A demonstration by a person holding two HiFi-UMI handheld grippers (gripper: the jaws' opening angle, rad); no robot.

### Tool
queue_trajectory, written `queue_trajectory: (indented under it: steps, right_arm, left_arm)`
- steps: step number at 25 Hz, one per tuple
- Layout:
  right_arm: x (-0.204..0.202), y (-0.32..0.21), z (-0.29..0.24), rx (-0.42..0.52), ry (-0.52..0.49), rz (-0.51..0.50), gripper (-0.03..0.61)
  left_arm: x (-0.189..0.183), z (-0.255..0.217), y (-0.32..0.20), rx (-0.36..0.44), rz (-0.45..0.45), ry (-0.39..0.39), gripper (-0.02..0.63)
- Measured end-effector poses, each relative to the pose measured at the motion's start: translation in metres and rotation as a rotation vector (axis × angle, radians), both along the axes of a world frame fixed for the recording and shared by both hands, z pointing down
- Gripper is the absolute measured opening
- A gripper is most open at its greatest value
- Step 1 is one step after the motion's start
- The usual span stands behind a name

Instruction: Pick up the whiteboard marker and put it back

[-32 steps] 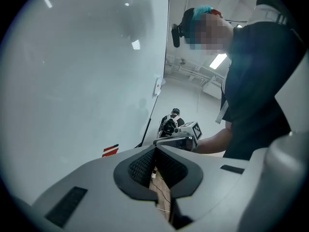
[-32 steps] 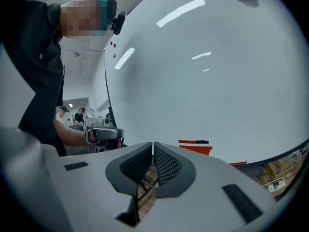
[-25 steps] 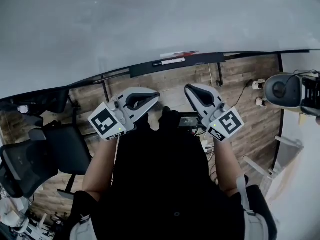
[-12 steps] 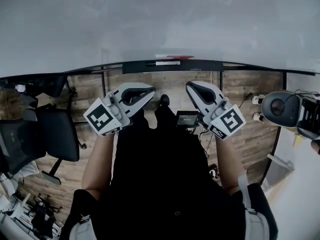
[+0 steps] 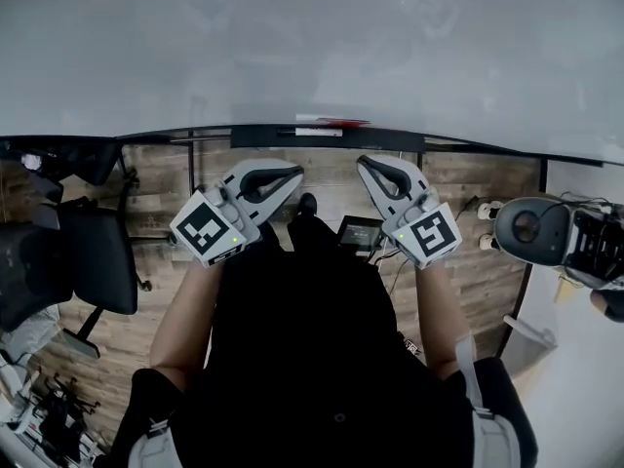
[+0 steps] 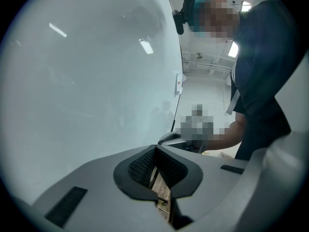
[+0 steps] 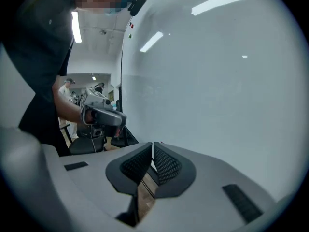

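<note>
At the lower edge of the whiteboard, the whiteboard marker lies in the tray while I hold the left hand-held gripper and right hand-held gripper just below it, both closed and empty, so the pick-up looks not yet begun.

The head view looks steeply down along the whiteboard onto the floor; both gripper views look closely along that same whiteboard.

Two grippers, two markers, one whiteboard.
</note>
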State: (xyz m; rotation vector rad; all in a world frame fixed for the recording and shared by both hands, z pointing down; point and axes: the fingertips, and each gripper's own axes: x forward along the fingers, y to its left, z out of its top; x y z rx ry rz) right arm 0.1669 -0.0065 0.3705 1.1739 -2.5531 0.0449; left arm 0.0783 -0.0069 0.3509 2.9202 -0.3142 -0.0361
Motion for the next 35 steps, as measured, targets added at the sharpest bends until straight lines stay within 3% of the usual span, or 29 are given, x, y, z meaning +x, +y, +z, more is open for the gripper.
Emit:
queue_trajectory:
  steps: [14,24,35]
  right_arm:
    - [-0.031,-0.049,0.075,0.003,0.54,-0.241,0.021]
    - [-0.024,-0.07,0.114,-0.066,0.61,-0.228,0.023]
    - [-0.035,-0.127,0.172,-0.144,0.647,-0.253,0.026]
  left_arm:
    - [-0.009,0.021,-0.023,-0.026,-0.126,-0.037,0.012]
    - [-0.01,0.024,-0.029,-0.02,-0.175,-0.019,0.012]
    - [-0.023,0.055,-0.082,-0.077,-0.204,-0.041,0.012]
